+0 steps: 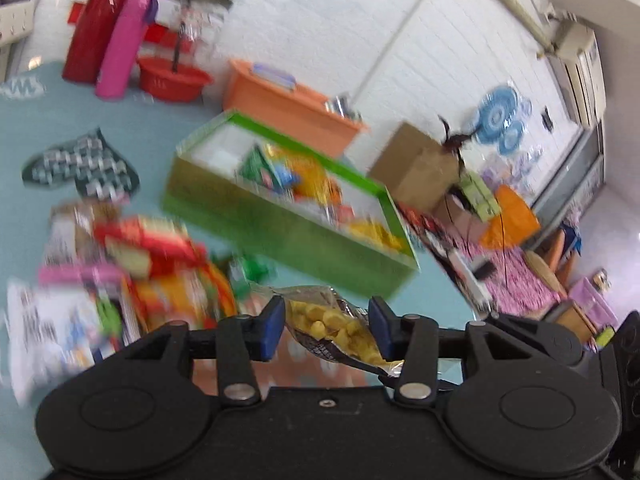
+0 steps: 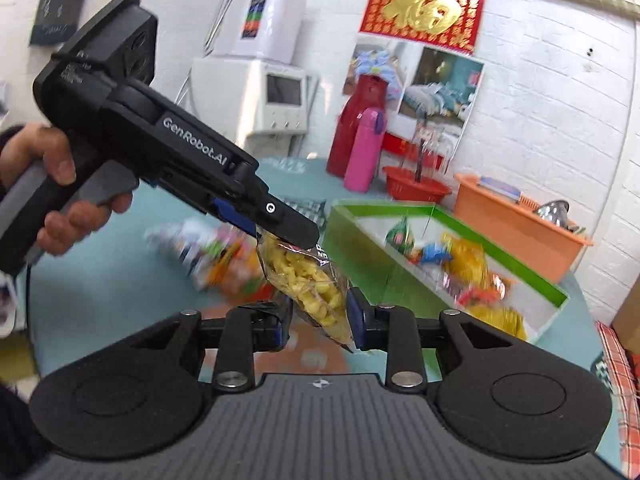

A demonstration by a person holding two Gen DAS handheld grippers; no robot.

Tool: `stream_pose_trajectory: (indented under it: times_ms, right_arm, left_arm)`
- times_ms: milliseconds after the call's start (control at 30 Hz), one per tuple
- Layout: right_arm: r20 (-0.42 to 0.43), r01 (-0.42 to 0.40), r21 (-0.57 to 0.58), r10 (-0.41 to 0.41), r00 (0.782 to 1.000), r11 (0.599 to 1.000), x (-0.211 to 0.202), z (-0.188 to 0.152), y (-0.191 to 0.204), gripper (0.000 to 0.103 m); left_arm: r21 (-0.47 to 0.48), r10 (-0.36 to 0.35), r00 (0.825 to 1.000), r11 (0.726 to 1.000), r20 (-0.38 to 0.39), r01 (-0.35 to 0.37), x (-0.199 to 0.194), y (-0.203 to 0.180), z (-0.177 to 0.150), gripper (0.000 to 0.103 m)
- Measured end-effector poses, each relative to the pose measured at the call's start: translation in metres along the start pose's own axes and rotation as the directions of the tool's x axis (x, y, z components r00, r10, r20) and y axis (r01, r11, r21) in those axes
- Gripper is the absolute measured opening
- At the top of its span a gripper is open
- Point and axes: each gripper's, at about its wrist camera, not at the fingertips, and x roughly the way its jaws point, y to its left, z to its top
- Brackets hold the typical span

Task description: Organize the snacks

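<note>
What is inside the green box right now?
The green box holds loose snack packets, mostly yellow, orange, blue and green, piled toward one end; motion blur hides their labels, and anything beneath them is covered.
</note>
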Motion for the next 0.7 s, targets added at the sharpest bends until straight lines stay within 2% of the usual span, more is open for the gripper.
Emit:
stream_pose_trajectory:
  times_ms: [33, 67, 100, 167, 300, 400, 500, 600, 700]
  right_arm:
    - [-0.023, -0.001, -0.015, 0.000, 1.000, 1.000, -0.006, -0.009, 0.006, 0.057]
    - [-0.049, -0.001, -0.027, 0.000, 0.999, 1.000, -0.010, -0.017, 0.010, 0.070]
    - [-0.075, 0.001, -0.030, -0.003, 0.997, 1.000, -0.014, -0.024, 0.013, 0.091]
    - [-0.114, 0.000, 0.012, 0.002, 0.993, 1.000, -0.023, -0.035, 0.013, 0.102]
    - [-0.145, -0.067, 0.224, 0.101, 0.984, 0.972, -0.032, -0.046, -0.006, 0.102]
    - [-0.139, -0.086, 0.393, 0.151, 0.979, 0.916, -0.033, -0.053, -0.021, 0.102]
    - [-0.137, -0.061, 0.556, 0.164, 0.977, 0.829, -0.031, -0.061, -0.031, 0.103]
    - [-0.122, -0.073, 0.637, 0.193, 0.974, 0.767, -0.025, -0.065, -0.033, 0.103]
    - [-0.112, -0.074, 0.660, 0.195, 0.974, 0.748, -0.020, -0.064, -0.034, 0.103]
  left_arm:
    - [-0.006, -0.004, 1.000, 1.000, -0.026, 0.004, 0.002, 0.000, -0.009, 0.073]
    - [-0.019, -0.004, 0.999, 1.000, -0.052, 0.003, 0.003, 0.000, -0.018, 0.091]
    - [-0.028, -0.007, 0.998, 1.000, -0.066, 0.005, 0.003, 0.001, -0.023, 0.100]
    - [-0.067, -0.004, 0.998, 0.998, -0.063, 0.000, -0.001, 0.005, -0.029, 0.103]
    - [-0.110, -0.003, 0.999, 0.994, -0.039, -0.001, -0.014, 0.010, -0.031, 0.103]
    - [-0.118, -0.008, 0.999, 0.993, -0.041, 0.003, -0.016, 0.012, -0.031, 0.103]
    - [-0.116, -0.024, 0.997, 0.993, -0.071, 0.016, -0.009, 0.012, -0.033, 0.103]
    - [-0.129, -0.050, 0.994, 0.991, -0.102, 0.037, -0.002, 0.015, -0.036, 0.103]
    - [-0.131, -0.054, 0.991, 0.991, -0.121, 0.038, 0.002, 0.017, -0.039, 0.102]
